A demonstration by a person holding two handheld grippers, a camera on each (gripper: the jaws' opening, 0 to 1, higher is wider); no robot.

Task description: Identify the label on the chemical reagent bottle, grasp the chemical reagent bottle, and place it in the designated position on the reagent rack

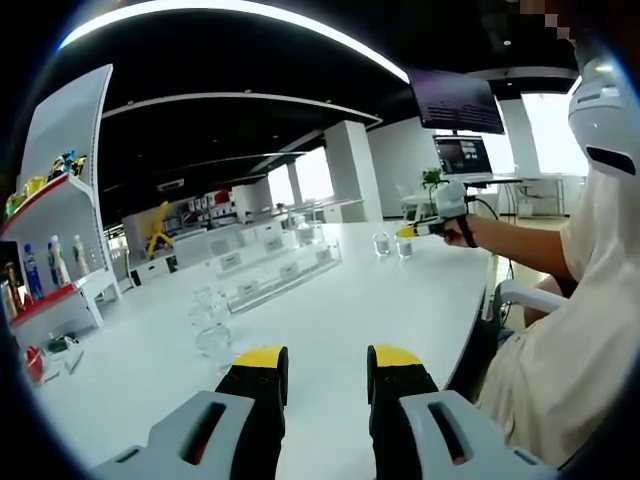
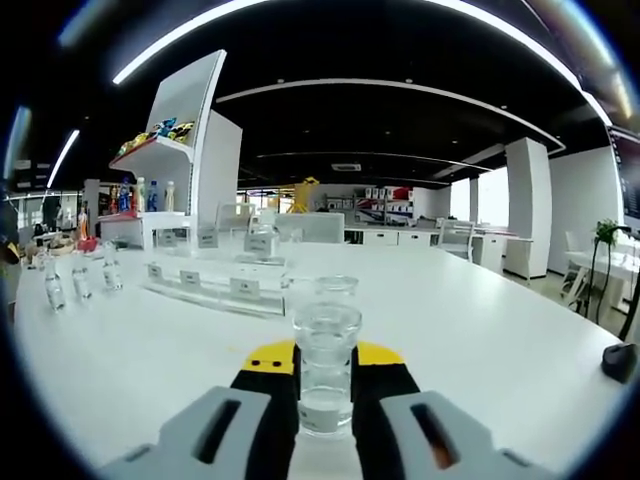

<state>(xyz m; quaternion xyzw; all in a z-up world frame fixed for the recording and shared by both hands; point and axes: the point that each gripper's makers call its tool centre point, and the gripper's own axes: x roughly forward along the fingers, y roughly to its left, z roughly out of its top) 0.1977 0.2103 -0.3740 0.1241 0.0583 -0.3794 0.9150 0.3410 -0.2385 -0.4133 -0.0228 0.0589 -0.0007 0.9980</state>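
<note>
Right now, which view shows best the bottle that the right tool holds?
The right gripper view: the clear bottle stands close between the right tool jaws. In the left gripper view it is only a small, far shape at that tool, with no detail.

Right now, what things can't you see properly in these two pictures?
- Words on the bottle between the right gripper jaws, right gripper view: the glass is clear and no label faces us.
- Tags on the clear rack, right gripper view: too small to read.
- Small bottles ahead of the open left gripper, left gripper view: see-through and blurry.
- The person's sleeve, left gripper view: cut off by the edge.
</note>
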